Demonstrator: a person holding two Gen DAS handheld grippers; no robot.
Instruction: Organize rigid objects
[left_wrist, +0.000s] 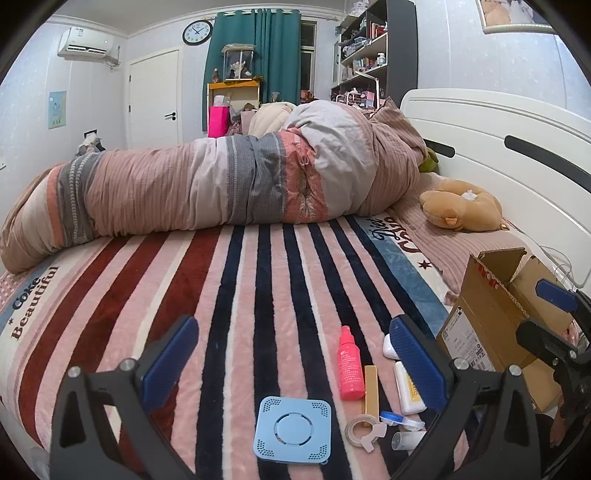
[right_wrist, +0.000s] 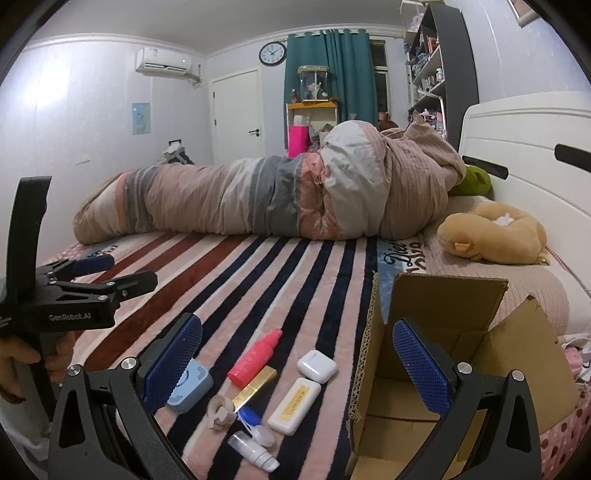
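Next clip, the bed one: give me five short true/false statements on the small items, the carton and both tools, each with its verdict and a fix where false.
1. Both tools are open and hold nothing. True: left tool, right tool.
2. The red spray bottle stands upright. False: it lies on its side on the striped blanket.
3. The cardboard box is open at the top. True.
4. The white earbud case is inside the box. False: it lies on the blanket beside it.
5. The blue square device lies to the left of the gold bar in the left wrist view. True.
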